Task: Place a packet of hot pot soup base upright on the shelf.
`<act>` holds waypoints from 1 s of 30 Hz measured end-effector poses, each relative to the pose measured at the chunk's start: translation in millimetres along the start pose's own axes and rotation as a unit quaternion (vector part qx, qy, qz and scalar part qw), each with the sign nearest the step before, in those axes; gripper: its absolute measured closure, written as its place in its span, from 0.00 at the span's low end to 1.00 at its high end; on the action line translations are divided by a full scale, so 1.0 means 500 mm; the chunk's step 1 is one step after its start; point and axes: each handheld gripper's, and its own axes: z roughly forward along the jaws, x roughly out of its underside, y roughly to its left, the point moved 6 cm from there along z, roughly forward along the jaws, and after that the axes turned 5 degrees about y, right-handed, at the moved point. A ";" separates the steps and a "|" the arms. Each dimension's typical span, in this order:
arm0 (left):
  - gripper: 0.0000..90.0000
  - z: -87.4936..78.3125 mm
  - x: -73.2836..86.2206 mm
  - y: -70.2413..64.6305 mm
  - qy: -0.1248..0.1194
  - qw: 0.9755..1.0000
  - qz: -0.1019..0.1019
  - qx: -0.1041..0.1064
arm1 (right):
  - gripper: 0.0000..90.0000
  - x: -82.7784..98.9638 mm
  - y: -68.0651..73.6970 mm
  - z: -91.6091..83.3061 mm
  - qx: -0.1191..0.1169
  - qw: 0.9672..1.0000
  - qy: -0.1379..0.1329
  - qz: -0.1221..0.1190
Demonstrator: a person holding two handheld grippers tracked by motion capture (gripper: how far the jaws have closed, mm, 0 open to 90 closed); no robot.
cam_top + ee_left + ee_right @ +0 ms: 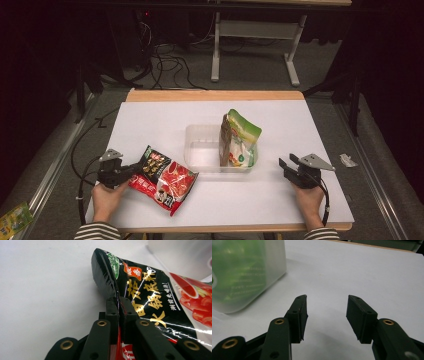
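The left gripper (131, 169) is closed on the near left edge of the red pouch (167, 180), whose long axis runs from the jaws to the right and toward the person. The tub (202, 148) lies up and right of it, nearer this hand. The right gripper (285, 165) rests open and empty on the table (150, 125), right of the tub.

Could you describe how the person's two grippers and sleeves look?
Both the left gripper and the right gripper are black, with flat ribbed fingers on linkage bars with brass-ringed pivots. Each carries a grey three-cornered plate and trails a black cable. The sleeves are black-and-white striped.
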 end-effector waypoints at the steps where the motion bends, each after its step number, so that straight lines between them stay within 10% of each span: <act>1: 0.97 -0.004 0.001 -0.002 -0.001 1.000 -0.001 0.003 | 0.57 0.000 0.000 0.000 0.000 1.000 0.000 0.000; 14: 0.98 -0.047 -0.011 -0.023 -0.037 0.999 -0.011 0.021 | 0.57 0.000 0.000 0.000 0.002 1.000 0.000 -0.005; 30: 0.98 -0.094 -0.055 -0.089 -0.076 0.996 0.041 0.027 | 0.57 0.000 0.000 0.000 0.000 1.000 -0.001 -0.001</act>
